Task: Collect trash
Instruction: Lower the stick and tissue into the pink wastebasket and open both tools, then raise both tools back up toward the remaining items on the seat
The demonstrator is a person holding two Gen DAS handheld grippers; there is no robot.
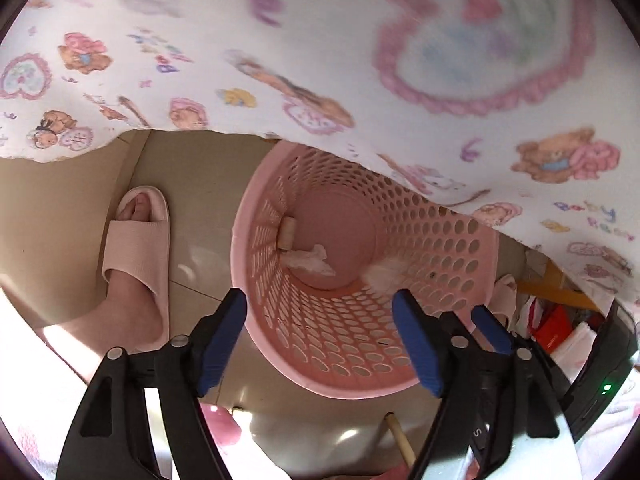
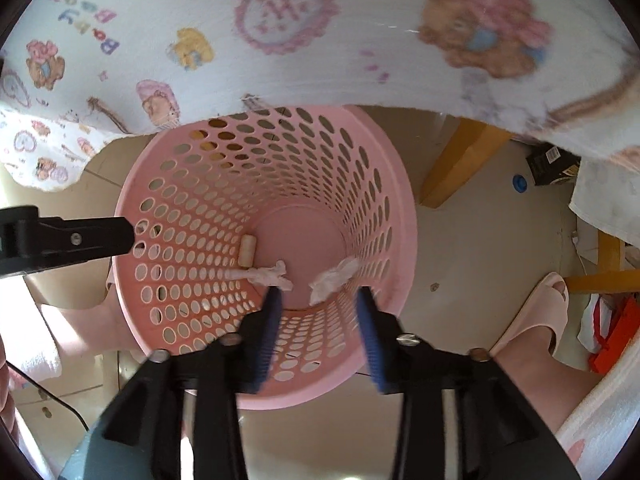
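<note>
Both tongs are hanging over the pink basket right now, and both are empty. Right tongs are spread wide apart above the near rim, nothing between the blue pads, nothing touching them. Left tongs are gaping too, holding nothing, hovering over the near left side of the rim; in the right view they're poking in from the left, tip just at the basket wall.

Trash is sitting down at the bottom: one crumpled tissue near the middle, a second tissue wad against the right wall just below my right pads, and a small cork-looking roll on the left side of the base.

So I'm guessing I'm at the drop-off step. Doing it well means keeping the tongs centred over the opening and clear of the rim, since this light basket would probably tip if I knock it.

Further out, a teddy-bear print cloth is drooping over the far rim, and my slippered foot is standing on the floor beside the basket.
</note>
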